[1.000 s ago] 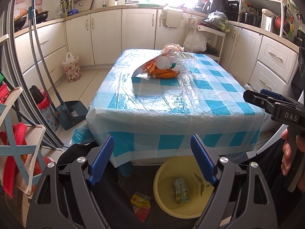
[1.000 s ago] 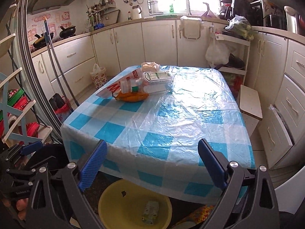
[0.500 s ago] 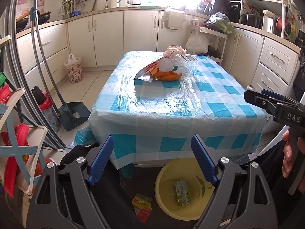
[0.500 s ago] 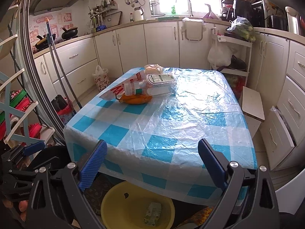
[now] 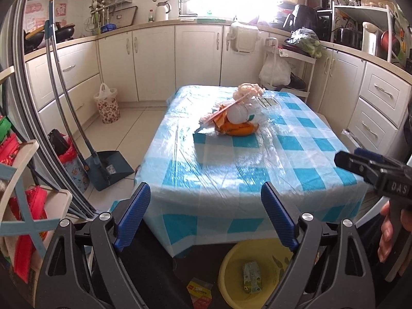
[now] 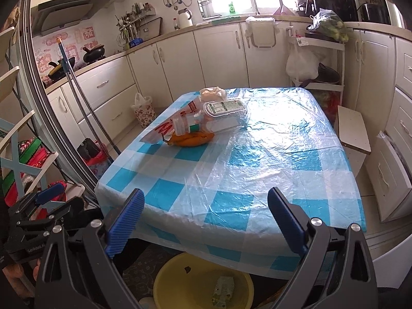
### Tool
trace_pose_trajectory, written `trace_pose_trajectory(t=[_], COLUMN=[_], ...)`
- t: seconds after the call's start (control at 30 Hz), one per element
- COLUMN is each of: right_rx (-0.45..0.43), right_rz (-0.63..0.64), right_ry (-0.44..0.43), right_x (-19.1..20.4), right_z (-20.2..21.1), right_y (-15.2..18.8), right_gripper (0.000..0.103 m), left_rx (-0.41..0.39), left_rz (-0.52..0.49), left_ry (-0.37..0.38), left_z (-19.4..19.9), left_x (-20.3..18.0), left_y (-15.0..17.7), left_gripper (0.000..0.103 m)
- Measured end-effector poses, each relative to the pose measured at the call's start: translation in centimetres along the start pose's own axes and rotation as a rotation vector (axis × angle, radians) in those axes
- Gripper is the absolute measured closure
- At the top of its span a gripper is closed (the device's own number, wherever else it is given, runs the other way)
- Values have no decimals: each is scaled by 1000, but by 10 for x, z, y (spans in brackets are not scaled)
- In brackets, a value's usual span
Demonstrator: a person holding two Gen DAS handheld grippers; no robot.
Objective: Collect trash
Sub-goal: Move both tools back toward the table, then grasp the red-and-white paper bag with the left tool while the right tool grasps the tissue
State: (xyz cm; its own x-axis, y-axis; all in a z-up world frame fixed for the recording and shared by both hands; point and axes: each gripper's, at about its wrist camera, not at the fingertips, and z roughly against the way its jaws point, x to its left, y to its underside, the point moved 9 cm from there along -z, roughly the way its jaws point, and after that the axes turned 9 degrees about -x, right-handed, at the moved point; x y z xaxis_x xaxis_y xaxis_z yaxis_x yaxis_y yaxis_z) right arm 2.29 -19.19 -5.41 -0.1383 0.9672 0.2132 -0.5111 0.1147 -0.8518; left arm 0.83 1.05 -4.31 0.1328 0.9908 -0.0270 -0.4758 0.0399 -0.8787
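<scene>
Trash pile [image 6: 203, 125] of orange peels and clear plastic packaging sits on the blue-checked table [image 6: 257, 170]; left gripper [image 5: 206, 216] and "DAS"-marked right gripper [image 6: 206, 221] both gape, holding nothing.

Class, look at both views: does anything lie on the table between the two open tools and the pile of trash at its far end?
Nothing visible does. The tablecloth lies bare from its near edge up to the pile of trash. Left tool and right tool are open and empty.
</scene>
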Motion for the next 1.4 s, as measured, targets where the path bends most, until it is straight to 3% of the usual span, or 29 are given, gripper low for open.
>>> trace_pose_trajectory(t=[0.2,0.4,0.67,0.9,0.97,1.0,1.03,1.07,1.13,1.2,1.4], right_rx=[28,47,96,115,124,128,132,135,139,143,169], right_rz=[-28,-69,-124,-181,-198,-206,-212,-214,-215,-221,-272], right_ry=[-13,-25,-47,-31,-32,-34,-34,-34,-38,-47,-68], right_x=[-7,-14,-22,-39,-43,-44,-46,-47,-46,-45,-46], right_z=[-15,-35,-48,-55,-59,-61,-63,-65,-68,-70,-76], right_y=[-7,-14,-4,-2,-1,-1,-1,-2,-2,-2,3], right_gripper=[10,10,10,10,10,10,10,10,10,10,10], left_rx=[-3,10,55,76,90,99,112,127,151,147,132], left_rz=[-39,-146,-310,-345,-358,-361,-361,-359,-336,-290,-120], left_ry=[-32,-76,-78,-68,-42,-27,-8,7,28,40,86], left_z=[-30,-79,-148,-188,-198,-203,-207,-210,-216,-214,-187], left_x=[0,-8,-24,-29,-34,-36,-38,-40,-41,-38,-20], left_y=[-26,-47,-62,-75,-77,-77,-76,-75,-73,-73,-65], left_gripper=[19,19,19,21,29,39,54,63,94,102,102])
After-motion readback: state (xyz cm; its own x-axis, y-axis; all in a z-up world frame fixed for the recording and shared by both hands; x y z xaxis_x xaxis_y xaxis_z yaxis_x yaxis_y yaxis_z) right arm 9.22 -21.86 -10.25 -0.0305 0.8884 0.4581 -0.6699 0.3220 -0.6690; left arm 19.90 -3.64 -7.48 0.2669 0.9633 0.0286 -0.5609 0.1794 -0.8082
